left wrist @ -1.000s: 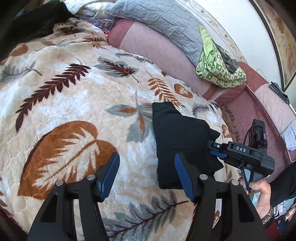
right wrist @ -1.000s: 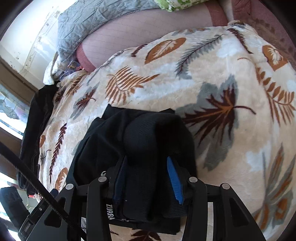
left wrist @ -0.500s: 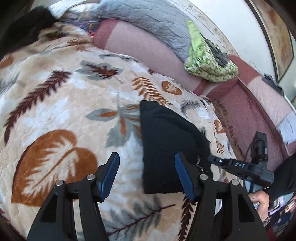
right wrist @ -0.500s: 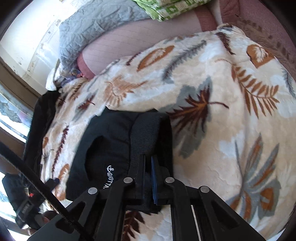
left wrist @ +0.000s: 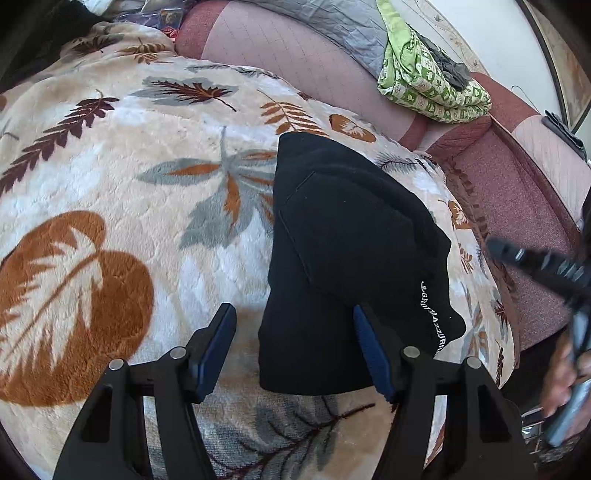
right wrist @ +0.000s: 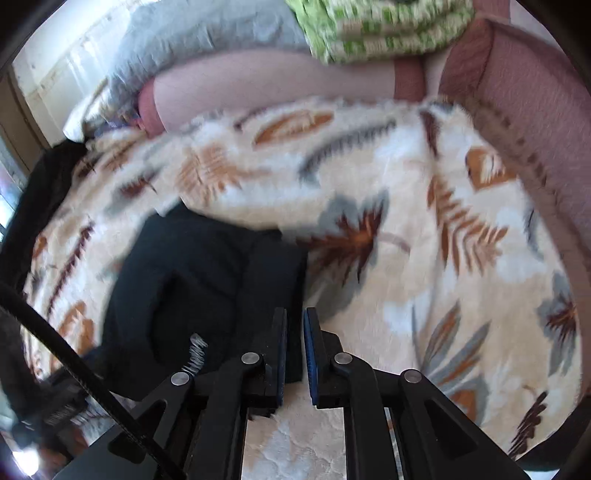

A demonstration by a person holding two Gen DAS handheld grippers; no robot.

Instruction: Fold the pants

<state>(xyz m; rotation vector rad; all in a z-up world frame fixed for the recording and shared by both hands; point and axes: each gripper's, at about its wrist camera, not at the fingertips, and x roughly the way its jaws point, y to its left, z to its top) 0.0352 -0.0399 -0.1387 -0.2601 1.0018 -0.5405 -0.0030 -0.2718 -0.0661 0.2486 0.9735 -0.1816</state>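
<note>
The black pants [left wrist: 343, 251] lie folded into a compact bundle on a leaf-patterned blanket [left wrist: 110, 184], with white lettering along one edge. My left gripper [left wrist: 295, 347] is open and empty, its fingers spread just over the bundle's near edge. In the right wrist view the pants [right wrist: 199, 280] lie to the left of my right gripper [right wrist: 294, 332], whose jaws are nearly closed with a thin gap. Black cloth shows between the pads; whether it is pinched I cannot tell. The right gripper [left wrist: 539, 266] also appears blurred at the right edge of the left wrist view.
A pink-maroon sofa back [left wrist: 295, 48] runs behind the blanket. A green patterned cloth [left wrist: 424, 85] and a grey quilt [left wrist: 332, 22] lie on it. Dark clothing [right wrist: 40, 192] sits at the far left. The sofa seat [left wrist: 517, 206] lies to the right.
My right gripper closed from wide open around the bundle's edge to nearly shut and pulled back to the bundle's right. The left gripper stayed open and drew closer to the pants.
</note>
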